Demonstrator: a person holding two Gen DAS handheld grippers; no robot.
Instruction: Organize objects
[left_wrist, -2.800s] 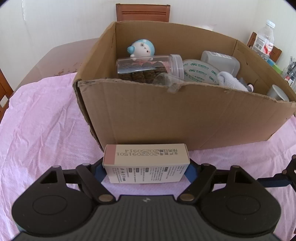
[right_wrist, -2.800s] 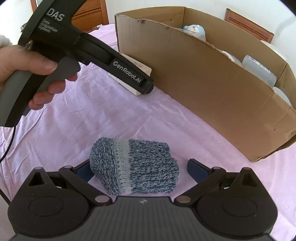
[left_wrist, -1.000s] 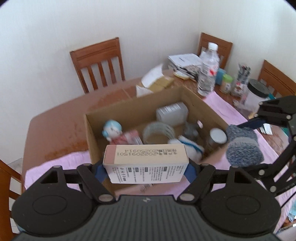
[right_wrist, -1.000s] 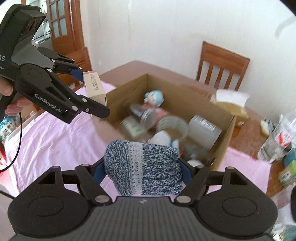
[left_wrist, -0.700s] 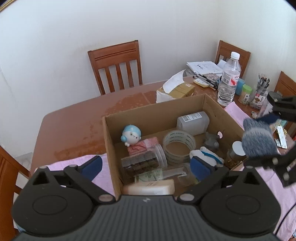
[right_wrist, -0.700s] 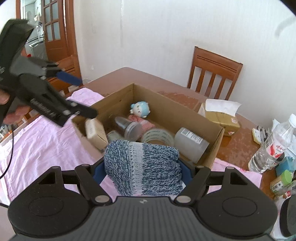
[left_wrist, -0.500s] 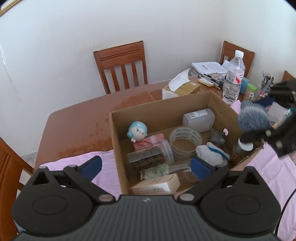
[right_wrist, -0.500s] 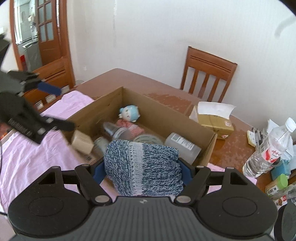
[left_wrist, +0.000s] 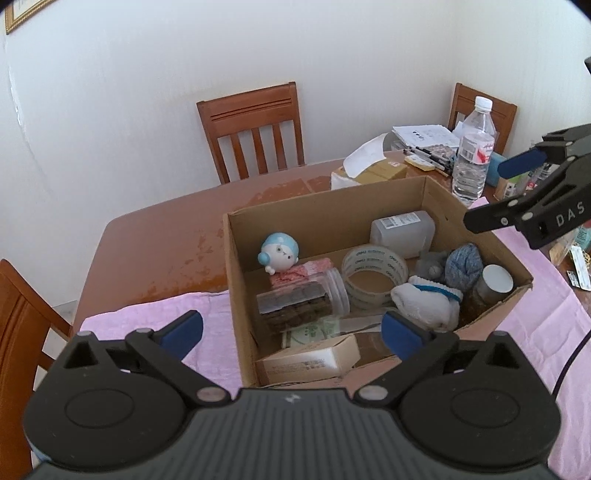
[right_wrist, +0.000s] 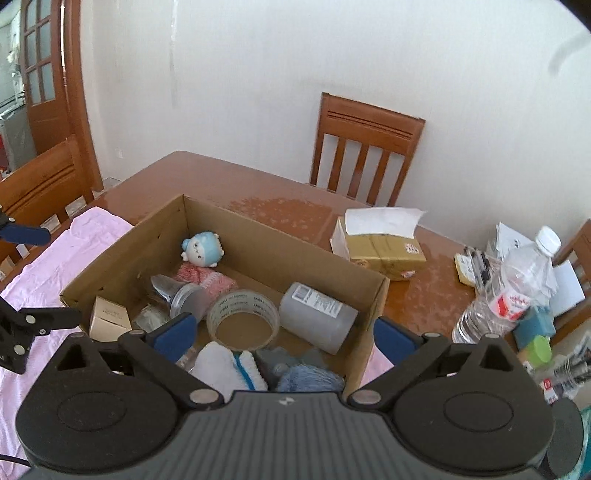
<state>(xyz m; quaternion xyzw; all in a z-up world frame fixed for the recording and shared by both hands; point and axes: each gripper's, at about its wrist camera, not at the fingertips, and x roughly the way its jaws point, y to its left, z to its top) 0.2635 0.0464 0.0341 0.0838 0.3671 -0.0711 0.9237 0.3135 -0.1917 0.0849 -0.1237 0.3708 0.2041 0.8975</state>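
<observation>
An open cardboard box (left_wrist: 236, 280) (right_wrist: 122, 251) stands on the pink cloth. A beige carton (left_wrist: 308, 360) (right_wrist: 109, 319) lies inside it at the near left corner. A blue knitted sock roll (left_wrist: 463, 266) (right_wrist: 308, 376) lies inside at the right end, beside a white sock (left_wrist: 424, 306). My left gripper (left_wrist: 291, 328) hangs open above the box's near edge with nothing between its fingers. Over the box's right end, my right gripper (right_wrist: 282, 332) has its jaws opening, and nothing is between them.
The box also holds a blue-capped toy figure (left_wrist: 279, 254), a clear jar (left_wrist: 303, 301), a tape roll (left_wrist: 375, 277) and a grey plastic bottle (left_wrist: 402, 232). A water bottle (left_wrist: 474, 147), a tissue box (right_wrist: 384, 243) and clutter stand on the brown table. Wooden chairs ring the table.
The left gripper opened and the beige carton dropped into the box. The right gripper then opened and the blue sock roll fell into the box's right end.
</observation>
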